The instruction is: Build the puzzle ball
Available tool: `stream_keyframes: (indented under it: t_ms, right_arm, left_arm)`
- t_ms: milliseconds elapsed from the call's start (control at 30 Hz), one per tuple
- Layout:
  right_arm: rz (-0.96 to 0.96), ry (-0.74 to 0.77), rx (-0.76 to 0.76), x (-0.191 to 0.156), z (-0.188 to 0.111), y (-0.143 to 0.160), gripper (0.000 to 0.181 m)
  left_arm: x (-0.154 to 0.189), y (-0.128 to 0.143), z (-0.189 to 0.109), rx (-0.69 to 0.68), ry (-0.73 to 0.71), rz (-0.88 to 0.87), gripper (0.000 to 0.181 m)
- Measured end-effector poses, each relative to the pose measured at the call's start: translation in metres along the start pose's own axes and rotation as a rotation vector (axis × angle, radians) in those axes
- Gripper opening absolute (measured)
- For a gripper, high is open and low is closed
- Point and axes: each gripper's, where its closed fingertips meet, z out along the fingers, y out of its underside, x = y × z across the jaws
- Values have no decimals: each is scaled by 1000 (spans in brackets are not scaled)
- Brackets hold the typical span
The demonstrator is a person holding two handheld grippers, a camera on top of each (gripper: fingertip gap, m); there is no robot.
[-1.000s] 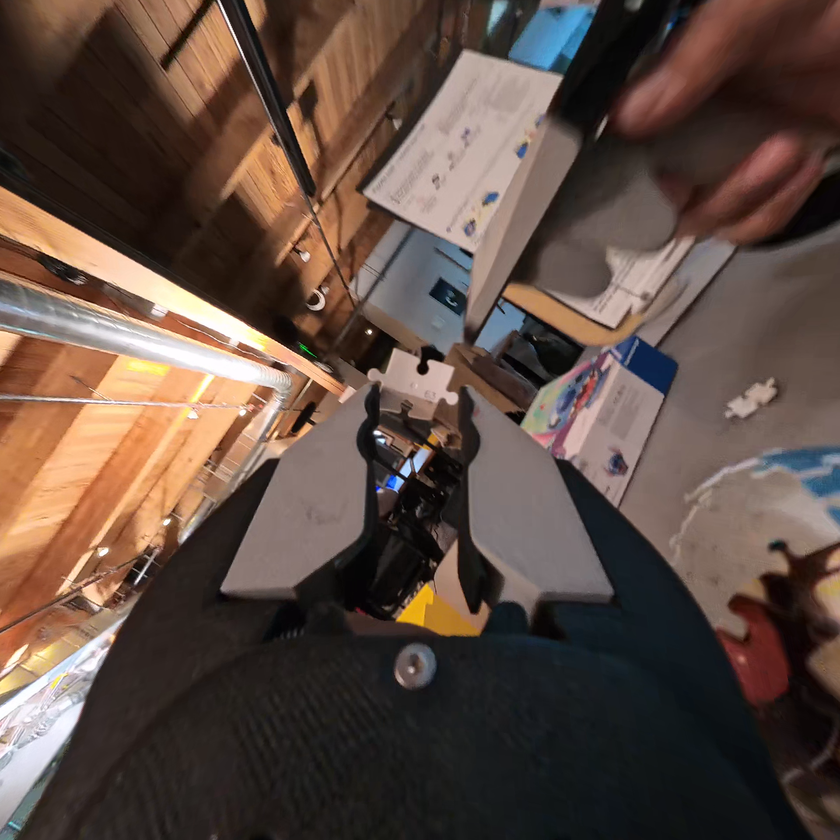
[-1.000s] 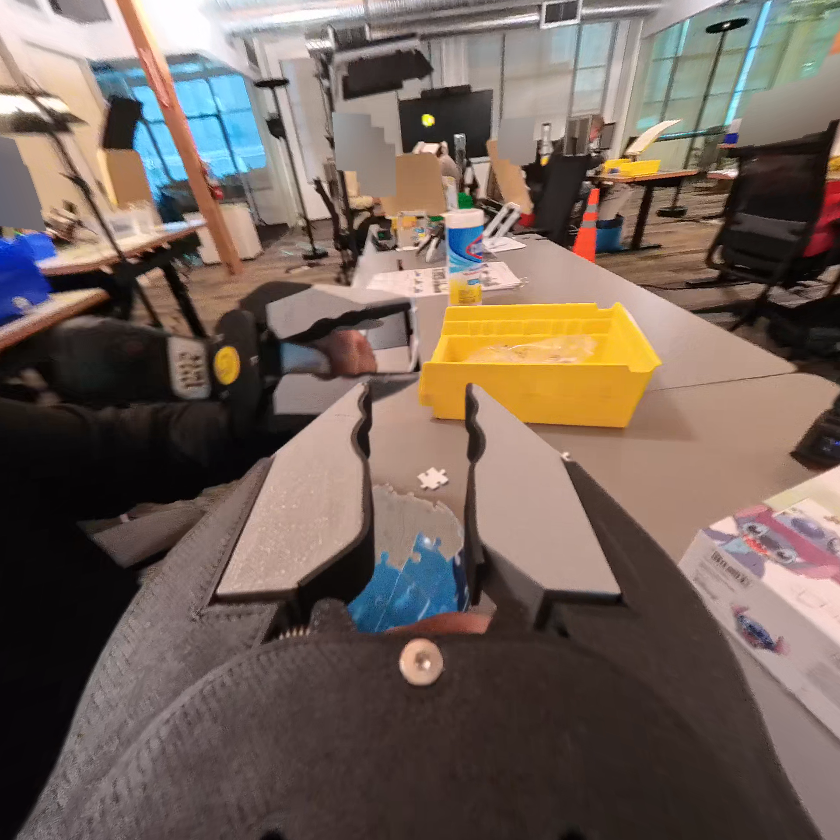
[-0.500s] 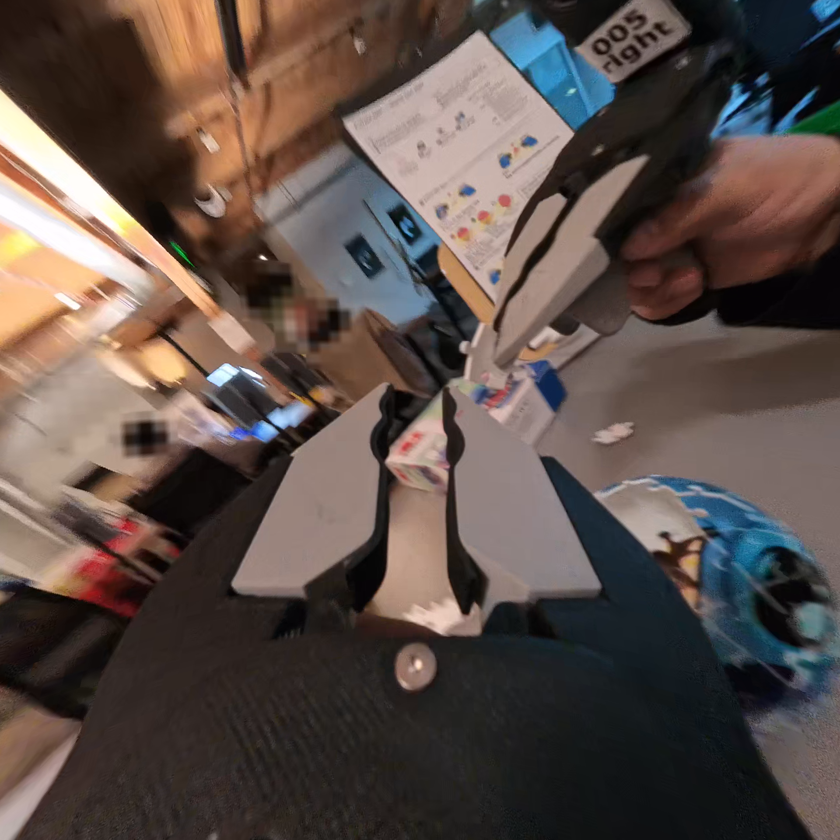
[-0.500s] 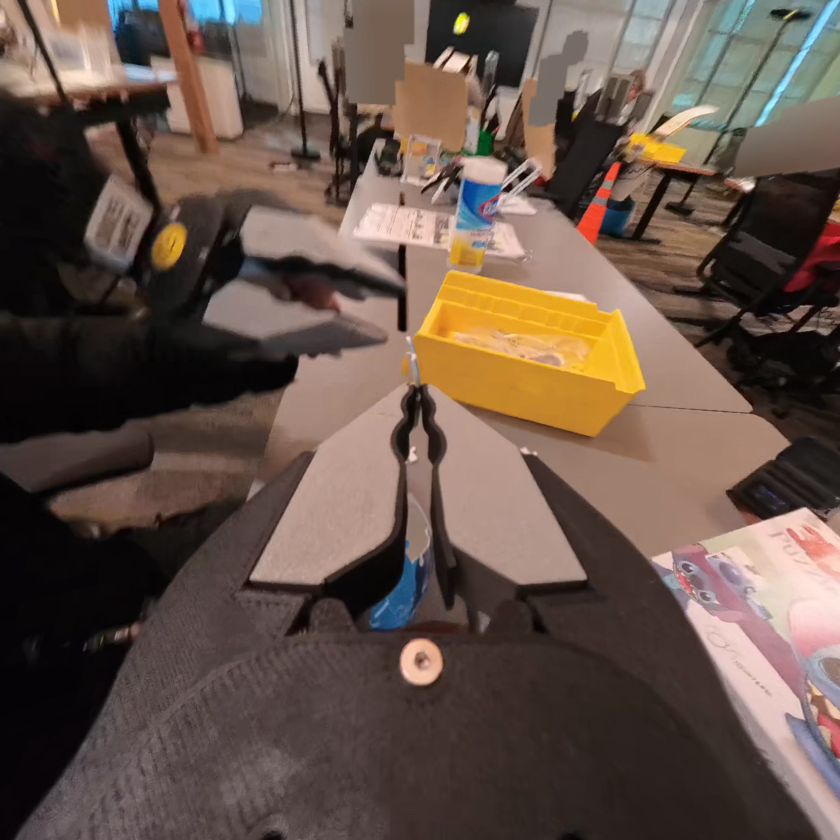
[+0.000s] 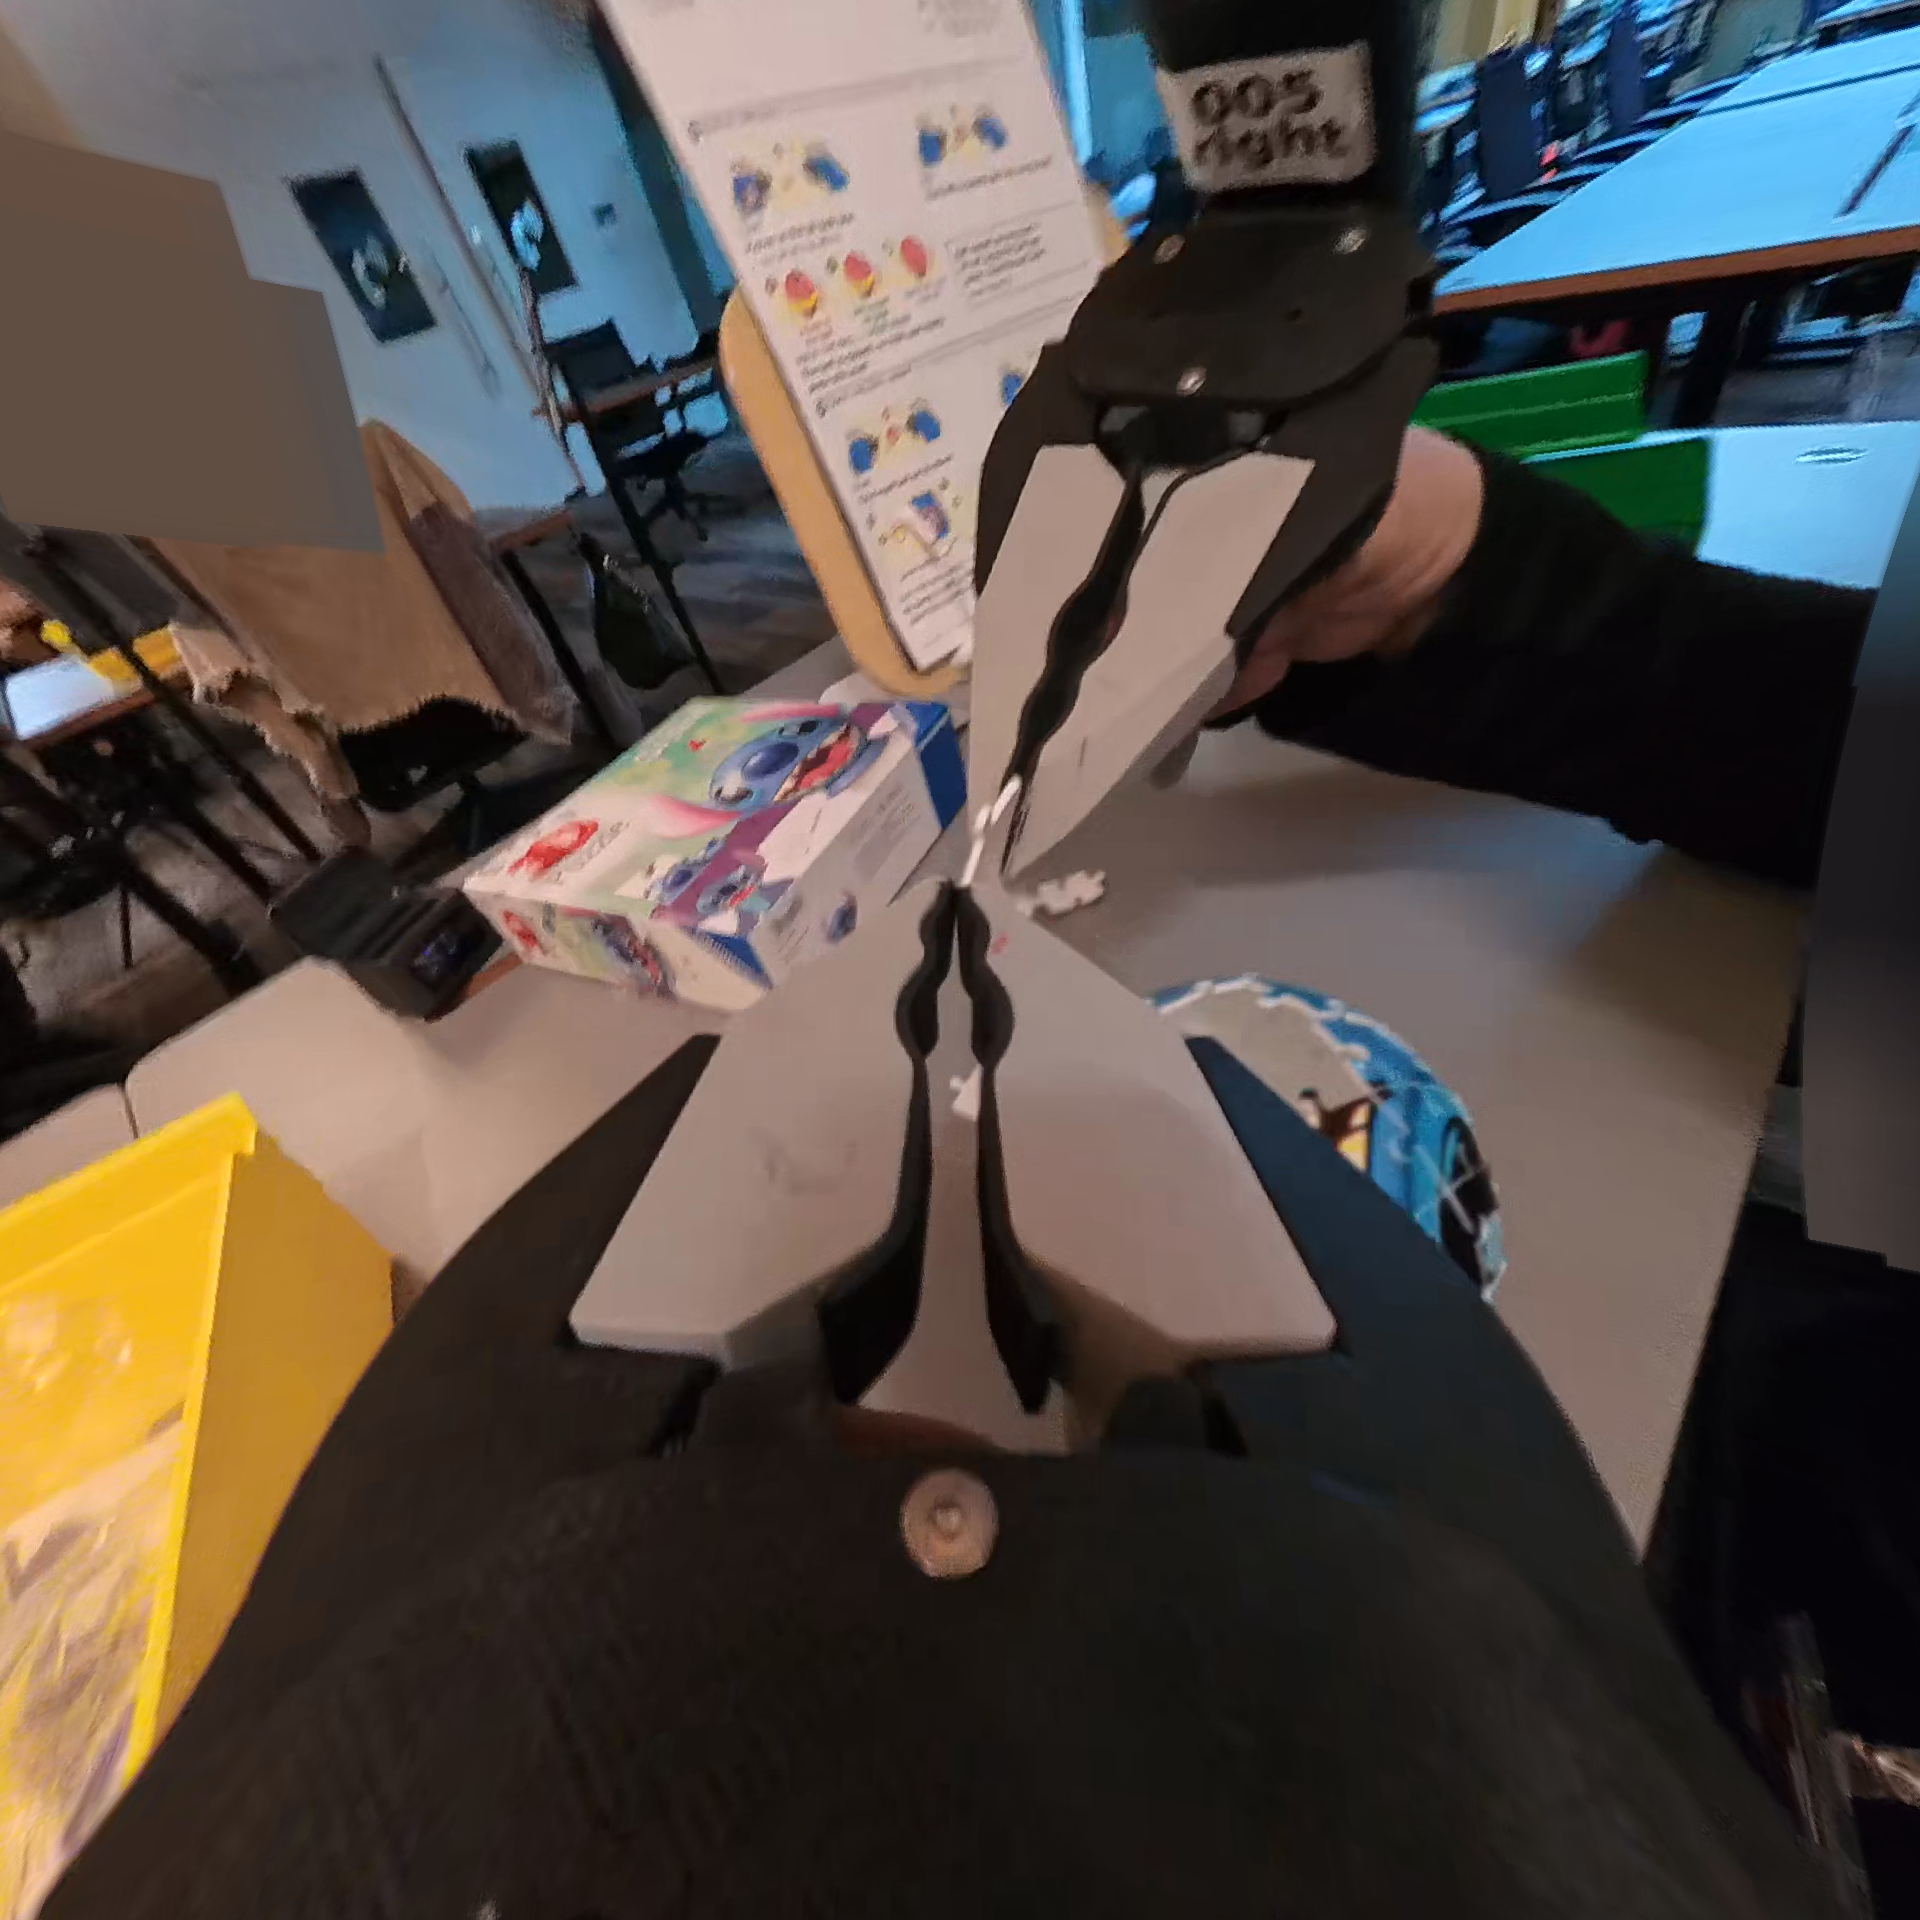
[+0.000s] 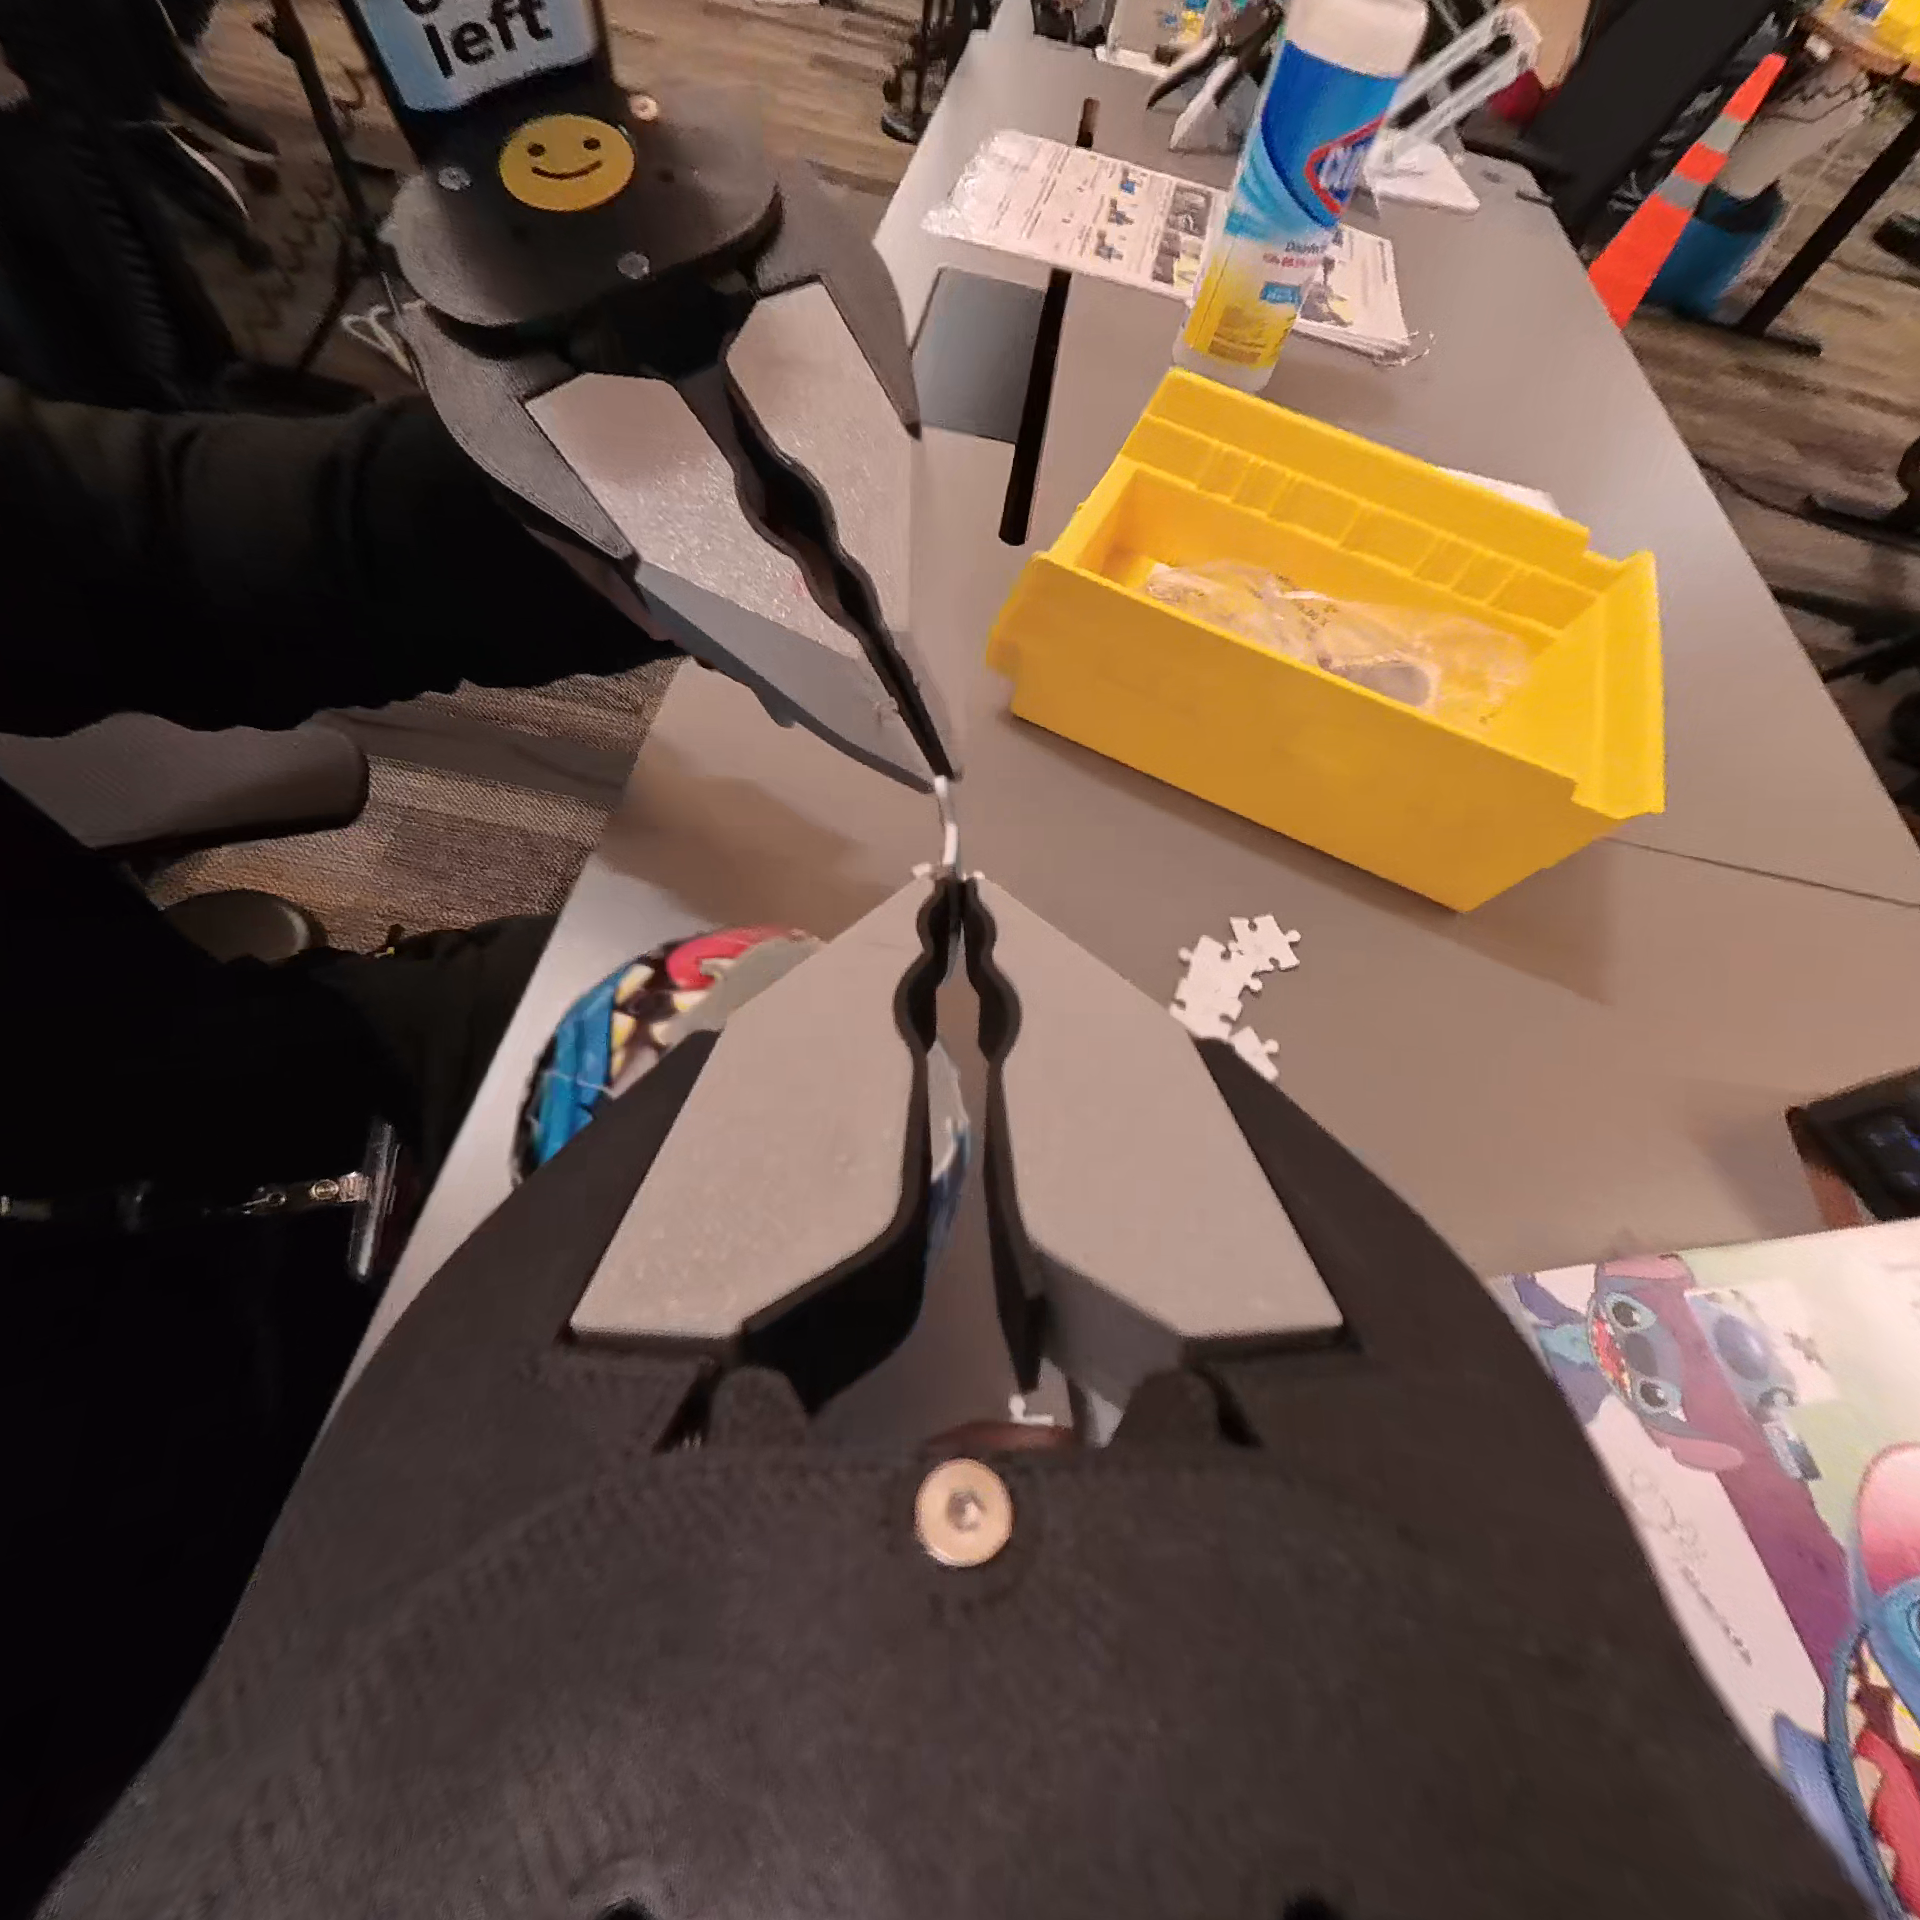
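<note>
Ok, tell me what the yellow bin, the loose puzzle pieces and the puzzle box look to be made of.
Yellow bin: moulded plastic, it seems; uniform colour, slight sheen, ribbed back wall. Loose puzzle pieces: plain white and matt on the side showing, thin with crisp tabs; plastic or card, hard to tell. Puzzle box: printed cardboard by its look, with folded edges and a lightly glossy picture face.

- Found a white tag (image 5: 1262, 109) with bold dark print on the black body of the right gripper (image 5: 997, 831).
- Found a pale label (image 6: 483, 42) with dark print on the left gripper (image 6: 940, 774), above a yellow smiley sticker (image 6: 566, 161).
- Noted print and small pictures on the propped instruction sheet (image 5: 894, 260); too blurred to read.
- Spotted a brand mark on the blue, white and yellow canister (image 6: 1288, 187).
- Noted lettering on the cartoon puzzle box (image 5: 727, 852).
</note>
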Motion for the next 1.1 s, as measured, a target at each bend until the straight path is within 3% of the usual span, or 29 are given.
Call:
stream_keyframes:
  t_ms: [67, 200, 233, 433, 567, 667, 833, 900, 967, 1033, 1100]
  right_arm:
    - [12, 21, -19, 12, -1, 11, 0]
    - [44, 32, -94, 34, -8, 50, 0]
    - [29, 23, -117, 37, -11, 62, 0]
    - [45, -99, -389, 29, -22, 157, 0]
    - [122, -189, -543, 8, -22, 201, 0]
    - [158, -203, -606, 0, -24, 217, 0]
    - [320, -244, -508, 4, -29, 208, 0]
    - [368, -272, -483, 3, -35, 206, 0]
    - [368, -286, -450, 3, -43, 197, 0]
    - [348, -305, -355, 2, -50, 171, 0]
    - [318, -336, -202, -4, -56, 127, 0]
  left_arm:
    - [-7, 21, -7, -79, -33, -56, 4]
    - [2, 54, -43, -148, -69, -99, 56]
    - [6, 60, -52, -139, -82, -91, 61]
    - [27, 124, -70, -234, -96, -248, 70]
    - [49, 132, -63, -207, -37, -313, 75]
    - [69, 135, -54, -205, -11, -301, 79]
    - [81, 151, -47, -321, -93, -173, 84]
    - [72, 142, -58, -314, -155, -105, 71]
    - [58, 109, -75, -213, -205, -80, 45]
    - [47, 63, -85, -108, -196, -89, 32]
    - [50, 21, -76, -75, -97, -146, 33]
